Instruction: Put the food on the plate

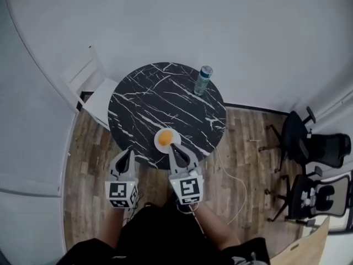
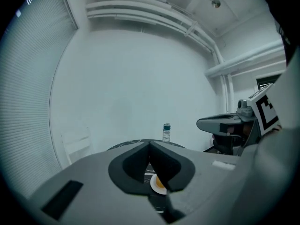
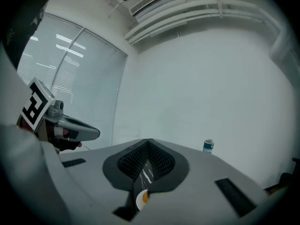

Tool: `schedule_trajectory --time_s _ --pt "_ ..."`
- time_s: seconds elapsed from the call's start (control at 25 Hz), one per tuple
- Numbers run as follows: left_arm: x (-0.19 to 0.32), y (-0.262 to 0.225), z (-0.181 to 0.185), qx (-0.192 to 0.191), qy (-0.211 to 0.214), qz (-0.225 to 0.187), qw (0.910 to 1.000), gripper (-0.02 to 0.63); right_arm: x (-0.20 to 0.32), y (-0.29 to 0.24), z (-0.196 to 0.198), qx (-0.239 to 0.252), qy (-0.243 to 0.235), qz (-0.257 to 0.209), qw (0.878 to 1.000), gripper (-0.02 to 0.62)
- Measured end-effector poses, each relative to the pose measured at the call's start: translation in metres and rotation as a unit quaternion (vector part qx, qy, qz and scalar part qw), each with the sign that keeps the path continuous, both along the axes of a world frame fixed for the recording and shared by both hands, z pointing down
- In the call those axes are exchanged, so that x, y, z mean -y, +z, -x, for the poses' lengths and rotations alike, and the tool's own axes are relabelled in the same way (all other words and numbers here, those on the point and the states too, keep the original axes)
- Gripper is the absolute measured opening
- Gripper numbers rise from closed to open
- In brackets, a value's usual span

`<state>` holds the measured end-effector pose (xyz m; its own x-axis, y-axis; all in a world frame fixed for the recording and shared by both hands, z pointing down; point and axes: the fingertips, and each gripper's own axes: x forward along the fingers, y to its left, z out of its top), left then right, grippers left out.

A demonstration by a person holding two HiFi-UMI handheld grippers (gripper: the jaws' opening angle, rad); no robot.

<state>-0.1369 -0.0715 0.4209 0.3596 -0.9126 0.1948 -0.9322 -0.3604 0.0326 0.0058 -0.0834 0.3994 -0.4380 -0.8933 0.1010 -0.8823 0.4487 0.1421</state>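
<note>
1. The wooden floor [image 1: 248, 164] fills the near part of the head view, below pale walls.
2. The round black marble bench [image 1: 149, 104] stands in the middle, just beyond the two grippers.
3. A white chair [image 1: 91, 87] sits at the bench's far left edge. Two black office chairs [image 1: 309, 142] stand well apart from the bench on the right.
4. The left gripper [image 1: 126, 152] is held at the bench's near edge. Its jaws are closed together with nothing between them, as the left gripper view shows.
5. The right gripper [image 1: 172, 147] is held just right of the left one, and its tip overlaps the near rim of the plate in the head view. Its jaws are also pressed together and empty.
6. A clear bottle [image 1: 203, 80] with a blue-green label stands upright near the bench's far right edge.
7. The small white plate [image 1: 170, 132] lies on the near part of the bench.
8. The food [image 1: 165, 139], a round orange piece, rests on the plate.
</note>
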Motion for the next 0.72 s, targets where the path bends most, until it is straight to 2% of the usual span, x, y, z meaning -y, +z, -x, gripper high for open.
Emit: schedule_trajectory --time_s 0.12,0.24,0.4,0.72 --pt "-0.012 -0.010 0.006 -0.001 0.009 -0.009 0.9999 0.000 -0.018 -0.017 0.001 0.000 0.014 -0.019 1.000 -0.003" --pt "-0.020 -0.009 0.007 -0.003 0.018 -0.011 0.9998 0.000 -0.030 -0.018 0.002 -0.020 0.020 -0.022 0.999 -0.003" --pt "-0.021 -0.017 0.009 0.002 0.024 -0.024 0.9994 0.000 -0.034 -0.018 0.001 -0.026 0.025 -0.013 0.999 -0.003" --pt "-0.014 -0.041 0.010 0.005 0.036 -0.046 0.9983 0.000 -0.030 -0.037 0.009 -0.020 0.021 -0.035 0.999 -0.003"
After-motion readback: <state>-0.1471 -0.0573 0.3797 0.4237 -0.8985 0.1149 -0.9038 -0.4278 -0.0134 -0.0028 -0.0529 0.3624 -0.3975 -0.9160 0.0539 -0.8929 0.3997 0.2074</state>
